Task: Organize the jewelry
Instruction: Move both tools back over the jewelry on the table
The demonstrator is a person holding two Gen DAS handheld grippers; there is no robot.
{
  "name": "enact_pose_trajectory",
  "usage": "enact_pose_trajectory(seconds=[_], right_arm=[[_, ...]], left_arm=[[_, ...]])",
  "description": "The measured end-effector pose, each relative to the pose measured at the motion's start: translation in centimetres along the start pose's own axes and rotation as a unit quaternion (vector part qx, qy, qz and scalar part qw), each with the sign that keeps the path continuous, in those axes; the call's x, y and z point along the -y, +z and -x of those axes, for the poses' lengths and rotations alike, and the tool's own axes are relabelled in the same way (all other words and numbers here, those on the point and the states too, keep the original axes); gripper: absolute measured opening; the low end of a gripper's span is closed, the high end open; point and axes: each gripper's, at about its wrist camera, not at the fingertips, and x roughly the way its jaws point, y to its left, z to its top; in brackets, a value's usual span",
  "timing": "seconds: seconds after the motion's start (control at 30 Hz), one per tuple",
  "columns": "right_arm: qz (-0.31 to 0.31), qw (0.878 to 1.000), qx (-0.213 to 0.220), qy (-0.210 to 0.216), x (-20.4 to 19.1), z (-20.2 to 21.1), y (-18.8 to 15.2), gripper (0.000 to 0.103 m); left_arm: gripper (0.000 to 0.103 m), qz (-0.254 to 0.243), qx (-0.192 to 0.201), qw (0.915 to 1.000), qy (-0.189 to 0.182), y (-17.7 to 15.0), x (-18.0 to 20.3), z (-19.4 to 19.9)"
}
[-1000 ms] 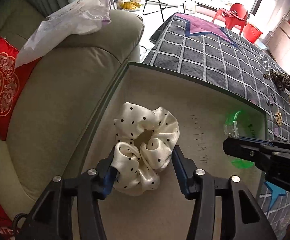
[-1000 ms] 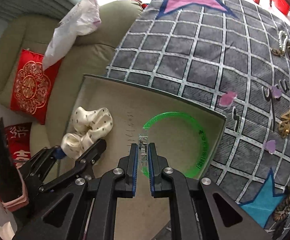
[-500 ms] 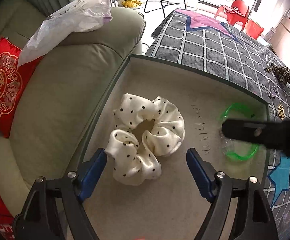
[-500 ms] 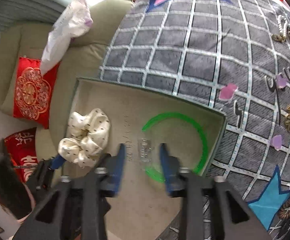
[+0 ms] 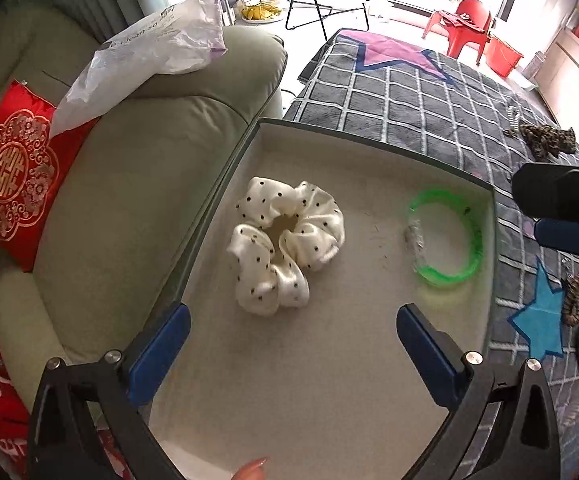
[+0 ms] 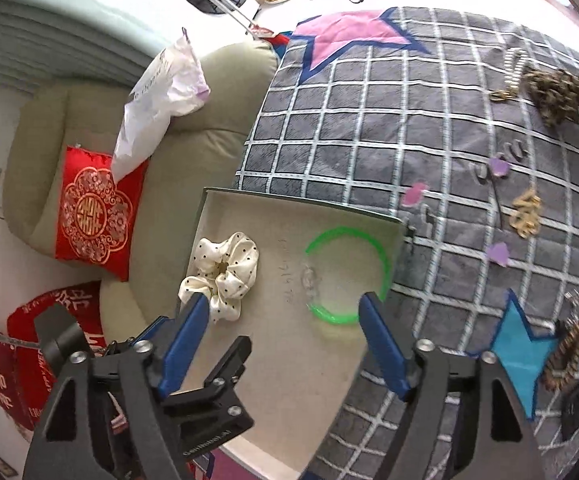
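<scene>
A shallow grey-green box (image 5: 373, 142) (image 6: 301, 200) lies on a checked blanket. In it lie a white polka-dot scrunchie (image 5: 285, 244) (image 6: 221, 274) at the left and a green bangle (image 5: 445, 238) (image 6: 347, 276) with a clear clasp at the right. My left gripper (image 5: 289, 344) is open and empty, above the box just behind the scrunchie. My right gripper (image 6: 283, 340) is open and empty, above the box behind the bangle. The right gripper also shows at the right edge of the left wrist view (image 5: 565, 216).
The grey checked blanket (image 6: 369, 120) holds loose jewelry at the right: leopard scrunchies (image 6: 561, 88), gold clips (image 6: 525, 214), purple pieces (image 6: 497, 254), a braided band (image 6: 569, 352). A beige sofa (image 5: 129, 160) with a red cushion (image 5: 9, 184) and a plastic bag (image 5: 149, 52) is at the left.
Both grippers opened and pulled back. The left let go of the scrunchie and the right let go of the bangle; both items now lie in the box.
</scene>
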Motion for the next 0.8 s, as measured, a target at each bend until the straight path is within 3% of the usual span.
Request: enact_pose_trajectory(seconds=[0.27, 0.3, 0.8], right_arm=[[-0.006, 1.000, 0.024, -0.017, 1.4, 4.2, -2.7, 0.093], [-0.006, 0.999, 0.026, -0.021, 1.5, 4.6, -3.0, 0.103], [-0.033, 0.995, 0.059, -0.075, 7.9, 12.2, -10.0, 0.103]], left_arm=[[0.103, -0.010, -0.007, 0.9999, -0.005, -2.3, 1.1, 3.6], [0.103, -0.013, -0.007, 0.9999, -0.006, -2.7, 1.4, 4.1], [0.103, -0.074, -0.022, 0.9967, -0.026, -6.0, 7.7, 8.2]])
